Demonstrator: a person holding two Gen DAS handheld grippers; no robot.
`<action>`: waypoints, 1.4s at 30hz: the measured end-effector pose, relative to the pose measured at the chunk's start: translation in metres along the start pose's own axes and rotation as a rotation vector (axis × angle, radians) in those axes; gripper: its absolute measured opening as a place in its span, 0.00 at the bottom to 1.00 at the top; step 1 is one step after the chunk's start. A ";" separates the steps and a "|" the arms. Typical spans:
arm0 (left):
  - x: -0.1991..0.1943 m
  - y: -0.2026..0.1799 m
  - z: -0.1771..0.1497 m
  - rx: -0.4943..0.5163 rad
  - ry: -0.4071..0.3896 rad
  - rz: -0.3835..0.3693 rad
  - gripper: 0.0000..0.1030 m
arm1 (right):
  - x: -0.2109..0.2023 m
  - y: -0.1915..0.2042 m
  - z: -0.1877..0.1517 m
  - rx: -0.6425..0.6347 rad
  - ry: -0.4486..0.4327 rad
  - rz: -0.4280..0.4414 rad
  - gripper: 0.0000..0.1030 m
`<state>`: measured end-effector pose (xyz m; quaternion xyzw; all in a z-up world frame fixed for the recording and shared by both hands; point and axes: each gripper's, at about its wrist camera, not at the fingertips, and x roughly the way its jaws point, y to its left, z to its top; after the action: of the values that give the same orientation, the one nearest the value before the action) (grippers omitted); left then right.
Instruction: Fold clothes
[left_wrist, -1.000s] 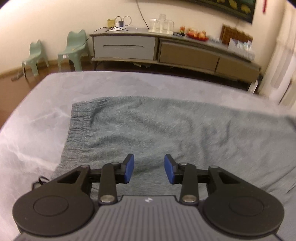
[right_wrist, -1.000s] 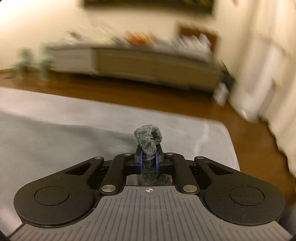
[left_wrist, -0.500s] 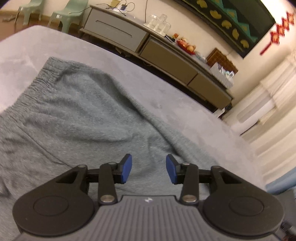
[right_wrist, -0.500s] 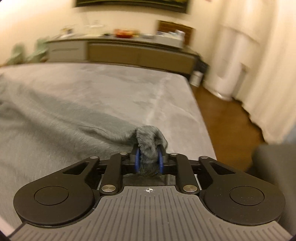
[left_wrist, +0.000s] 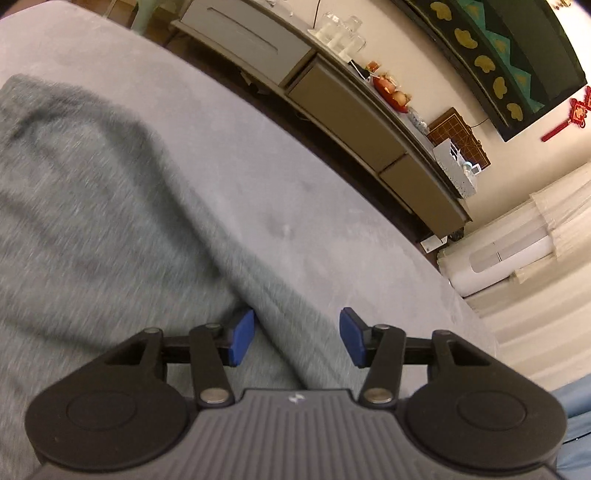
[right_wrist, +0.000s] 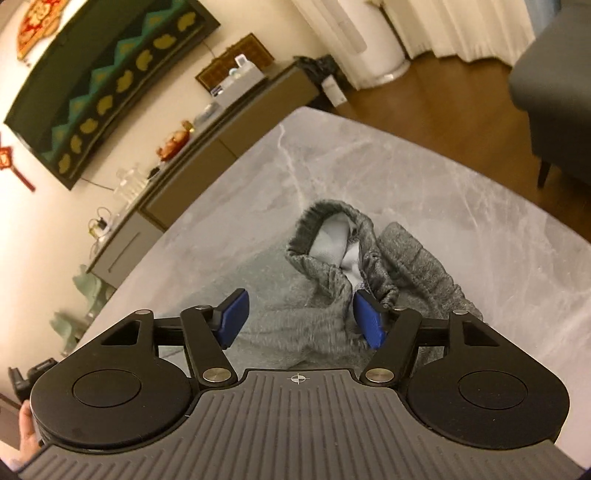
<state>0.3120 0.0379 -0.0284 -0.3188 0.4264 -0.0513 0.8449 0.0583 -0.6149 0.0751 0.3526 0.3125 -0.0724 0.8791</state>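
Note:
Grey knit pants (left_wrist: 110, 206) lie on the grey marble table (left_wrist: 303, 206). In the left wrist view my left gripper (left_wrist: 297, 338) is open just above one pant leg, whose edge runs between the blue pads. In the right wrist view my right gripper (right_wrist: 301, 319) is open and empty above the bunched end of the pants (right_wrist: 332, 258), which lies folded over with its pale lining (right_wrist: 334, 238) showing. The right pad (right_wrist: 369, 319) sits close against the gathered fabric.
A long low sideboard (left_wrist: 354, 107) with glasses and fruit stands beyond the table. A white cylindrical appliance (left_wrist: 495, 262) and curtains are at the right. A dark sofa (right_wrist: 554, 92) stands on the wood floor past the table's far corner (right_wrist: 303, 110).
My right gripper has opened and let go of the pants end, which now lies bunched on the table. My left gripper has swung right along the pant leg, staying open.

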 end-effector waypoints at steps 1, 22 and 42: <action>0.004 -0.001 0.003 0.006 0.004 0.011 0.49 | 0.003 0.001 -0.001 -0.005 0.006 0.003 0.65; 0.030 0.001 0.019 0.050 0.023 -0.008 0.22 | -0.050 -0.007 -0.052 0.131 -0.037 0.018 0.65; -0.148 0.006 -0.017 0.190 -0.177 -0.200 0.06 | -0.065 0.011 -0.023 0.074 -0.202 0.084 0.00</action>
<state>0.2042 0.0874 0.0629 -0.2818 0.3097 -0.1469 0.8962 -0.0008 -0.5976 0.1081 0.3887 0.2043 -0.0820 0.8947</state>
